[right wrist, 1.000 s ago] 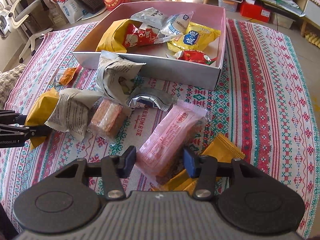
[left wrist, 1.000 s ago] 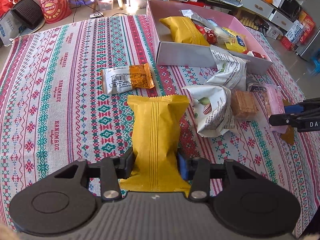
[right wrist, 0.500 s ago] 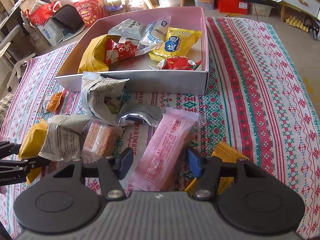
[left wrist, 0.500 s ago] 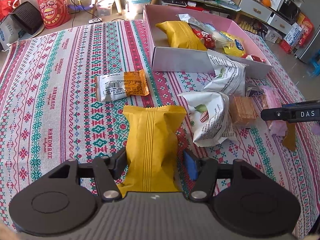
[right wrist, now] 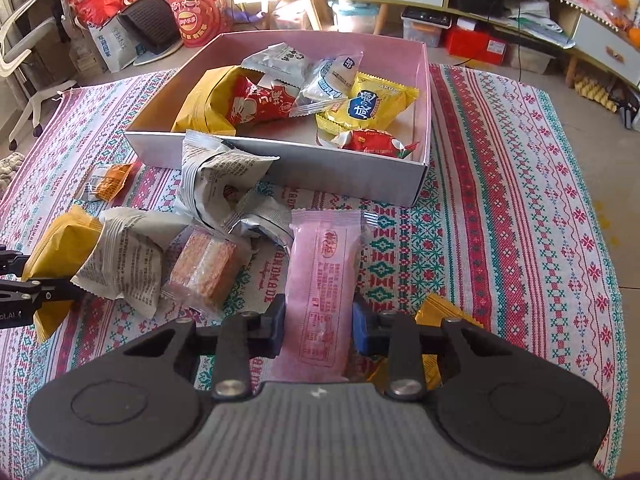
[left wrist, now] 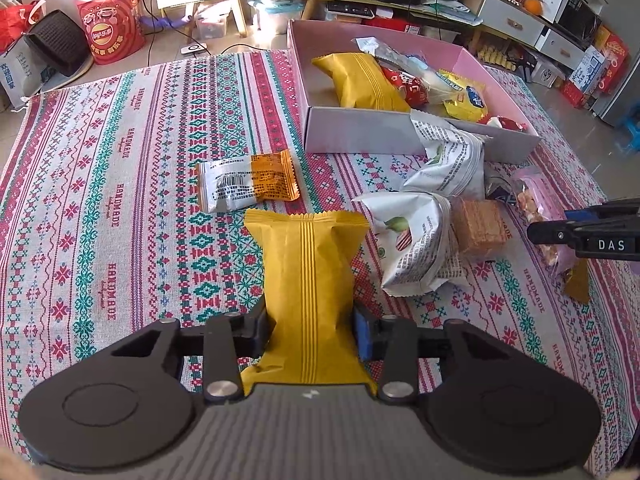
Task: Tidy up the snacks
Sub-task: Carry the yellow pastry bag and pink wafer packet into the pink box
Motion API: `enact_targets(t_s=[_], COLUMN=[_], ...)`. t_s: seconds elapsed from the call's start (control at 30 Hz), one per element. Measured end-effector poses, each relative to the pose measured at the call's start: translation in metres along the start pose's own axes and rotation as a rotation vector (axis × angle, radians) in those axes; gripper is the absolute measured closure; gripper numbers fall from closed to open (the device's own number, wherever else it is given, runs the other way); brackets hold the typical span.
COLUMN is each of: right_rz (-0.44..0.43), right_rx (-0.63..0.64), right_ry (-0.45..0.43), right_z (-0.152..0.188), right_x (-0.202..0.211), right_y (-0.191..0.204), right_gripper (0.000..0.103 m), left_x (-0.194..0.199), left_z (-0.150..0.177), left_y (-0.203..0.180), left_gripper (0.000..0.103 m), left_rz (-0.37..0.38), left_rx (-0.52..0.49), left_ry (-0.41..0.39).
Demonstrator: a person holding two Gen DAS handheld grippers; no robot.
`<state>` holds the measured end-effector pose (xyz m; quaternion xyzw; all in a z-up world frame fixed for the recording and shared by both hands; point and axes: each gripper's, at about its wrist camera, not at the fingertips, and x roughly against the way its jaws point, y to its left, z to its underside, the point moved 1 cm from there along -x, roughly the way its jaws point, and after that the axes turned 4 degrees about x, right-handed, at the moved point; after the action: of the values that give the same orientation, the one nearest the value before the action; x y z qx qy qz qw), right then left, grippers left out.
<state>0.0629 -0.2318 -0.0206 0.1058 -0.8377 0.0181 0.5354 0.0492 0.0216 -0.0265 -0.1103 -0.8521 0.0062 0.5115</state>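
In the left wrist view my left gripper (left wrist: pixel 312 332) is closing its jaws on a yellow snack packet (left wrist: pixel 306 248). The pads pinch the packet's lower half, and it points away from me over the patterned cloth. In the right wrist view my right gripper (right wrist: pixel 318 330) is closing its jaws on a long pink snack packet (right wrist: pixel 324 256), with both pads against its sides. The pink box (right wrist: pixel 352 176) behind holds several packets: yellow, red, white. From the left wrist view the box (left wrist: pixel 360 130) stands at the back right, and the right gripper's finger (left wrist: pixel 580 236) reaches in from the right.
Loose on the cloth lie an orange-and-white packet (left wrist: pixel 248 186), two white printed packets (left wrist: pixel 416 248) (left wrist: pixel 452 164) and a wrapped wafer block (left wrist: pixel 478 228). A flat yellow packet (right wrist: pixel 448 312) lies under the right gripper. Bags and low furniture stand on the floor beyond the cloth.
Both pairs of jaws widened briefly, then closed in on their packets. The pink packet turned from slanted to straight between the right jaws.
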Motion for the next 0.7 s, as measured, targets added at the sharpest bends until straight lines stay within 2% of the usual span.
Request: enact_targets(t_s=[0.4,0.7], right_rz=[-0.019,-0.048], right_rx=[-0.040,-0.047], right_ry=[-0.057,-0.122], right_z=[-0.005,-0.019], right_x=[0.021,0.032], right_y=[-0.008,-0.006], right_gripper=[0.074,0.074], left_x=[0.018,0.033], left_z=[-0.005,-0.018], left_y=[-0.004,-0.012], left_gripper=[0.057,0.057], left_rz=[0.006,-0.001], left_rx=[-0.001,-0.008], left_ry=[-0.046,-0.117])
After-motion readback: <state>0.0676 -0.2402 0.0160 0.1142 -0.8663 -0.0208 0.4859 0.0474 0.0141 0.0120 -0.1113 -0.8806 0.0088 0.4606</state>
